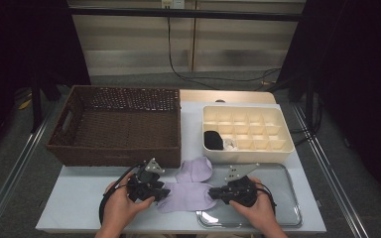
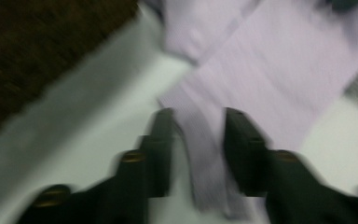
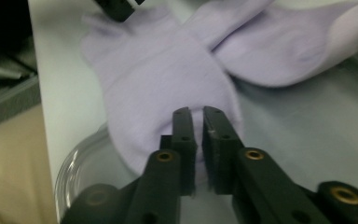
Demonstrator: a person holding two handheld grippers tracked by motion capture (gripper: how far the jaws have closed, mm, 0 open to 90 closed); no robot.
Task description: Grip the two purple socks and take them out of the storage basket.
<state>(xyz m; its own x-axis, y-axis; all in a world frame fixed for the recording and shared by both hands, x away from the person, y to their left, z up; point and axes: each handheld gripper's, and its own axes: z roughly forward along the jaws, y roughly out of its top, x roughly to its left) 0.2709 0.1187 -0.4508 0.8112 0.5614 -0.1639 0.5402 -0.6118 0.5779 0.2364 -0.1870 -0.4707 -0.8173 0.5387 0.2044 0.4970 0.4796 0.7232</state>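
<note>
Right gripper view: right gripper (image 3: 195, 112) jaws pinch the pale lilac fabric sock's (image 3: 168, 79) edge – anchoring it; left gripper (image 2: 198, 116) jaws apart, straddling its cuff.

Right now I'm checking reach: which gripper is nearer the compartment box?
Right. The right gripper sits over the tray's left edge, just below the compartment box; the left gripper is farther left, below the wicker basket.

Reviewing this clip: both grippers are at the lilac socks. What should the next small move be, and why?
Probably close the left gripper on the cuff end of the lilac sock. Its jaws stand apart with that end lying between them, not pinched, while the right gripper already has its jaws nearly together on the sock's other end at the tray's edge. Gripping both ends would let the sock be lifted or folded.
</note>
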